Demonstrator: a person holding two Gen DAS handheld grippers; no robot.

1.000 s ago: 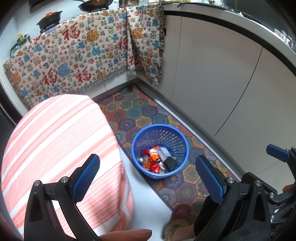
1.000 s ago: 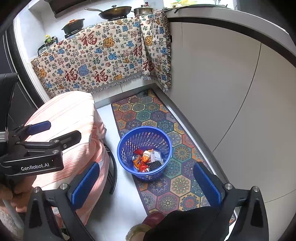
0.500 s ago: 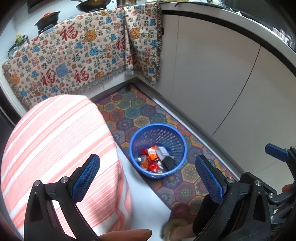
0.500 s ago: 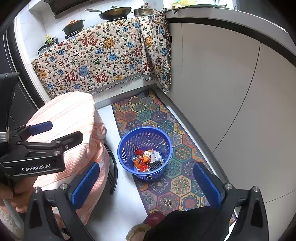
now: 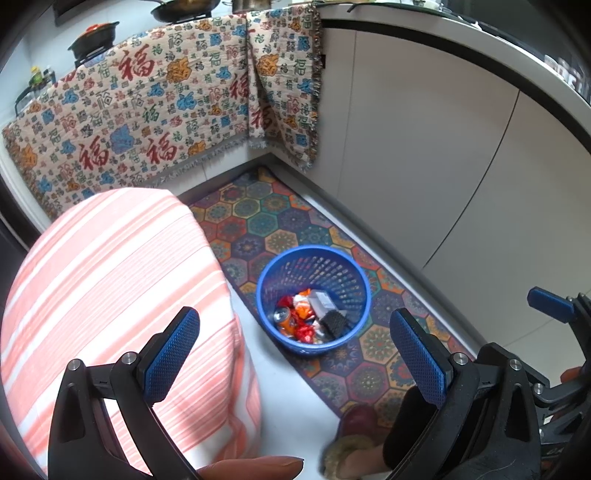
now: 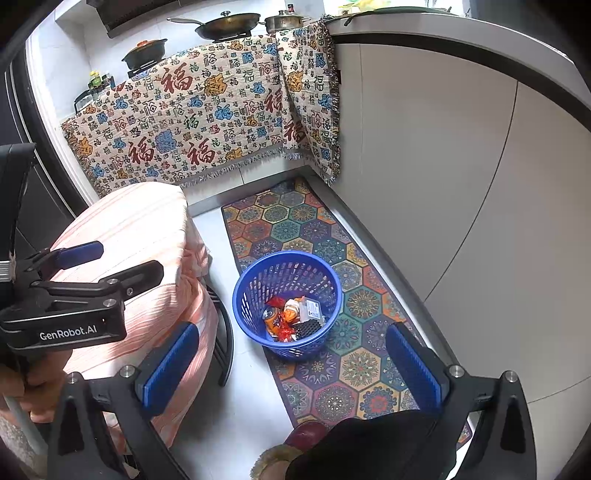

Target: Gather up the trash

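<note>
A blue plastic basket [image 5: 352, 273] stands on the patterned floor mat [image 5: 273, 221]; it also shows in the right wrist view [image 6: 255, 284]. Inside lie several pieces of trash [image 5: 306, 317]: red and orange wrappers, a can, a grey packet and a black piece, also seen from the right wrist [image 6: 291, 319]. My left gripper [image 5: 293, 350] is open and empty, held high above the floor. My right gripper [image 6: 291, 363] is open and empty too. The left gripper's body [image 6: 74, 295] shows at the left of the right wrist view.
A table with a pink striped cloth [image 5: 110, 280] stands left of the basket. White cabinets [image 5: 424, 155] run along the right. A patterned cloth [image 5: 147, 122] hangs over the back counter with pans [image 6: 225, 24]. A slippered foot [image 6: 295, 443] is at the bottom.
Both views have drifted slightly; the basket sits a little higher in the left wrist view. Both grippers stay open and empty.
</note>
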